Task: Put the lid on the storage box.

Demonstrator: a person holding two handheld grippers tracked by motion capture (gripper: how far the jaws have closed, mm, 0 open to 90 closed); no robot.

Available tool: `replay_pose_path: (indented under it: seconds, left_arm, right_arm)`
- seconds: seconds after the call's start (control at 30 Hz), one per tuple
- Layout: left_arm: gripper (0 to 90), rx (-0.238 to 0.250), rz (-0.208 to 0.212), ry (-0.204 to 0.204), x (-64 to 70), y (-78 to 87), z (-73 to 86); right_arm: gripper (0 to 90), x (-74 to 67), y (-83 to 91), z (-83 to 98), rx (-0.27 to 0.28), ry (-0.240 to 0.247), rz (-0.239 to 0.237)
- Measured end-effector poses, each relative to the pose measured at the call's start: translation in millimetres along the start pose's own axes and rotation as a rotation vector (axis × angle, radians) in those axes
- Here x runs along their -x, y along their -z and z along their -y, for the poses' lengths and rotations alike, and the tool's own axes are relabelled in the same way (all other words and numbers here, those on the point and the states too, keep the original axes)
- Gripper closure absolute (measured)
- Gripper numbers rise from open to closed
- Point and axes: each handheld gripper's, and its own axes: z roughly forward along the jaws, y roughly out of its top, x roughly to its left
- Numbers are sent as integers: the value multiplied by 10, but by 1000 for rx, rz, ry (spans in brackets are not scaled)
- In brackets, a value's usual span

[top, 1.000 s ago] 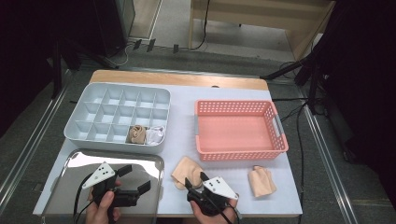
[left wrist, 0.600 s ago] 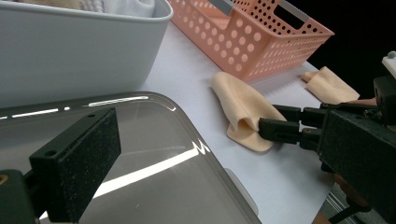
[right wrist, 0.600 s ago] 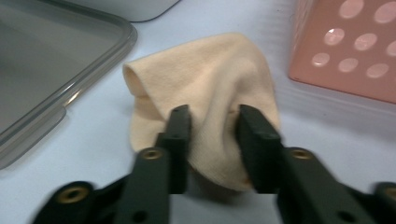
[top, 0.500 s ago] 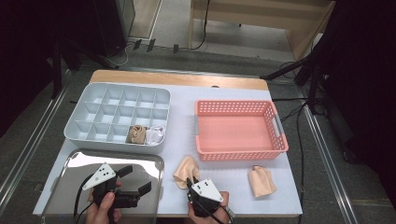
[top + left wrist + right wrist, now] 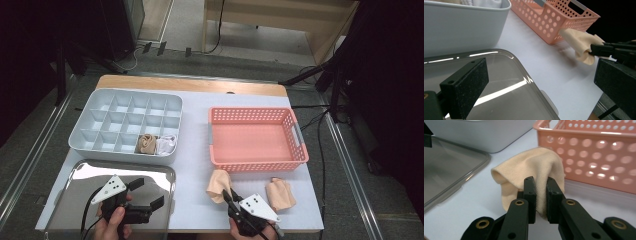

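My right gripper [image 5: 540,195] is shut on a beige sock [image 5: 524,170]; its jaws have just been closing and the fabric is pinched between the pads. The sock [image 5: 219,184] hangs bunched a little above the white table, just in front of the pink basket [image 5: 257,165], with the right gripper [image 5: 227,196] below it. A second beige sock [image 5: 280,194] lies to the right. My left gripper [image 5: 147,192] is open over the metal tray [image 5: 75,185], nothing between its jaws. In the left gripper view the held sock [image 5: 580,41] is at the right.
A grey compartment tray [image 5: 120,152] stands at the back left with a beige and a white sock in its front cells. The pink basket [image 5: 599,157] has nothing in it. The table's front edge runs close below both hands.
The right gripper's jaws closed on the near sock, which lay flat before. Gripper and sock have moved slightly right and up, and the sock now hangs bunched. The left gripper stayed put.
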Motion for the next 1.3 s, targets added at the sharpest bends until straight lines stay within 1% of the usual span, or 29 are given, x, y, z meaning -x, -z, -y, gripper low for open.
replay_pose_path:
  seconds: [0.1,0.2,0.23,0.3,0.37,0.43,0.47,0.5,0.53,0.57,0.6,0.63,0.67,0.7,0.73,0.8,0.83,0.87,0.9,0.93,0.97,1.0,1.03,1.1,1.23,1.3]
  left_arm:
    - [0,-5,4,-8,27,-17,9]
    - [0,-11,8,-10,48,-34,21]
    - [0,-12,6,-10,53,-40,25]
    - [0,-16,7,-14,57,-49,33]
    - [0,-19,11,-14,66,-56,38]
    - [0,-21,12,-16,71,-59,39]
    - [0,-20,11,-19,71,-59,39]
    - [0,-20,11,-18,74,-60,41]
    - [0,-21,11,-19,72,-59,42]
    - [0,-21,12,-18,71,-57,42]
    - [0,-21,12,-18,71,-57,42]
    - [0,-20,11,-16,65,-54,41]
    - [0,-18,9,-13,55,-52,40]
    - [0,-18,7,-14,51,-53,41]
    - [0,-19,7,-15,51,-56,43]
    - [0,-23,8,-15,57,-60,48]
    - [0,-24,10,-17,61,-60,47]
    - [0,-22,10,-18,68,-61,47]
    - [0,-19,9,-20,73,-61,46]
    - [0,-20,12,-18,76,-58,45]
    - [0,-19,13,-18,77,-58,45]
    - [0,-20,12,-19,78,-59,44]
    - [0,-19,12,-18,79,-62,45]
    - [0,-22,13,-19,83,-65,46]
    - [0,-24,20,-21,105,-72,48]
    - [0,-26,26,-23,114,-71,48]
  right_arm:
    - [826,93,115,17,2,9,6]
    - [825,194,223,77,-4,36,2]
    - [825,233,254,104,-7,39,-2]
    - [825,315,304,159,-17,28,-5]
    - [824,393,315,204,-32,14,-14]
    - [816,451,280,246,-61,15,-43]
    - [788,465,253,273,-80,24,-54]
    - [731,474,226,298,-102,33,-63]
    - [653,478,208,318,-109,39,-65]
    - [593,478,208,325,-110,30,-69]
    - [524,475,226,317,-96,23,-73]
    - [467,468,270,294,-67,6,-70]
    - [462,467,299,276,-46,-9,-67]
    - [463,468,337,254,-20,-36,-59]
    - [484,466,369,240,2,-75,-36]
    - [548,456,380,247,2,-111,-14]
    - [581,441,369,260,-8,-121,-15]
    - [629,422,348,271,-24,-116,-14]
    - [698,397,327,279,-44,-106,-7]
    - [771,378,311,282,-51,-95,11]
    - [829,365,303,277,-53,-96,19]
    - [864,354,301,265,-54,-105,28]
    - [872,344,301,248,-54,-106,36]
    - [876,314,310,205,-29,-89,29]
    - [871,177,325,100,16,-39,-14]
    - [869,87,303,44,15,-21,-38]
